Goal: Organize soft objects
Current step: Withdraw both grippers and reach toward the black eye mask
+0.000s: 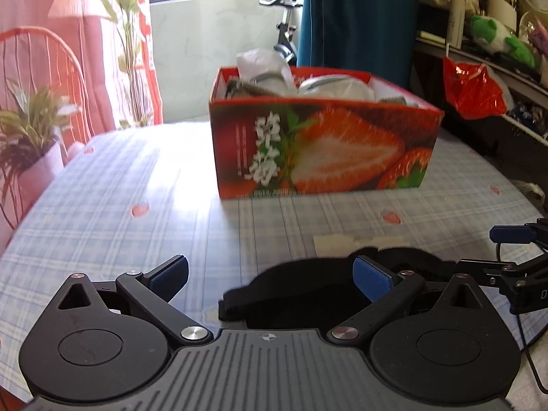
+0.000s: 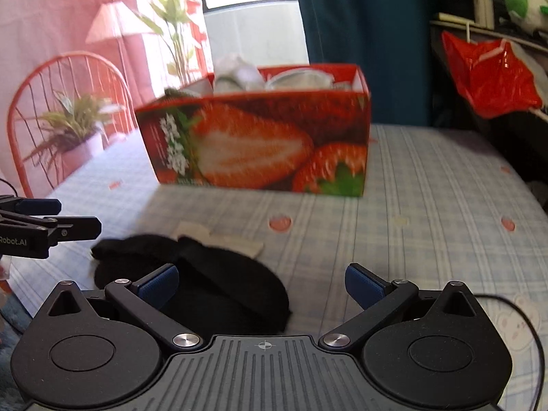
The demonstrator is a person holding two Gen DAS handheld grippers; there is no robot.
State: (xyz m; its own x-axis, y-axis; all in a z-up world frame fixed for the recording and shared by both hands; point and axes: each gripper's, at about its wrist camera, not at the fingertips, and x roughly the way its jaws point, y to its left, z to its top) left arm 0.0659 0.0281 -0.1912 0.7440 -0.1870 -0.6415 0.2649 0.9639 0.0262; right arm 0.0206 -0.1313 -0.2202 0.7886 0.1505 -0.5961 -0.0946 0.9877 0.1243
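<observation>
While both grippers (image 1: 270, 279) (image 2: 262, 282) gape, limp black cloth (image 2: 219, 284) lies before the glossy box (image 1: 322, 147).

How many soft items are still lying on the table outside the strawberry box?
2 that I can make out: a black sock in front of both open grippers, and a pale flat piece just beyond it, partly under it. The black heap may be more than one sock.
</observation>
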